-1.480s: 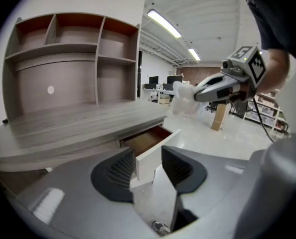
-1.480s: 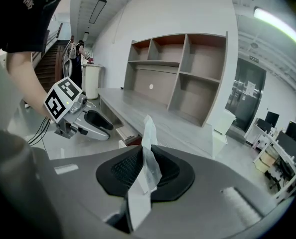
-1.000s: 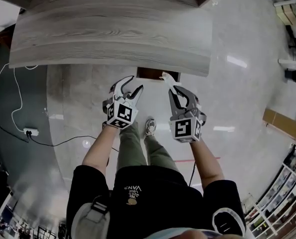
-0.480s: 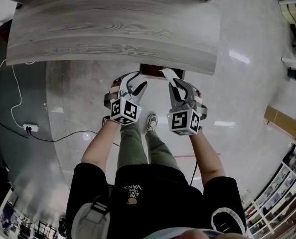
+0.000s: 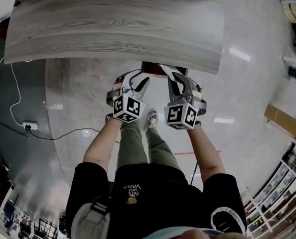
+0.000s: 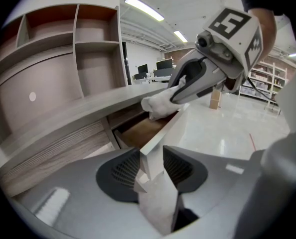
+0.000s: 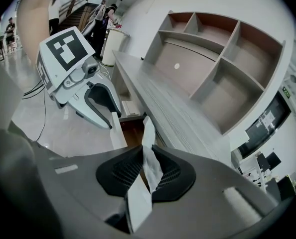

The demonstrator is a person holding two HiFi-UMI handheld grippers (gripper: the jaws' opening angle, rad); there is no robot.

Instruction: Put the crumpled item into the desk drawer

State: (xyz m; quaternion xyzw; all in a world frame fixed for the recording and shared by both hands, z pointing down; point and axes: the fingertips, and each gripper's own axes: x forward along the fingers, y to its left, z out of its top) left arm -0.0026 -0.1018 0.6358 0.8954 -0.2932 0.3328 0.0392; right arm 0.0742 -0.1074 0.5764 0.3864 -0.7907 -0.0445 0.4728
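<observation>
While the drawer front (image 6: 164, 129) is pinched by the left gripper (image 6: 150, 158), jaws just closed in on it, the crumpled item (image 6: 160, 103) is held clamped in the right gripper (image 7: 149, 156) — long end poked forward, right over the open desk drawer (image 6: 135, 133).

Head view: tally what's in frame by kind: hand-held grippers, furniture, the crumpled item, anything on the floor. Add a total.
hand-held gripper: 2 (left hand-held gripper, right hand-held gripper)
desk: 1
drawer, open: 1
crumpled white item, in the right hand-held gripper: 1
power strip on the floor: 1
Total: 6
</observation>
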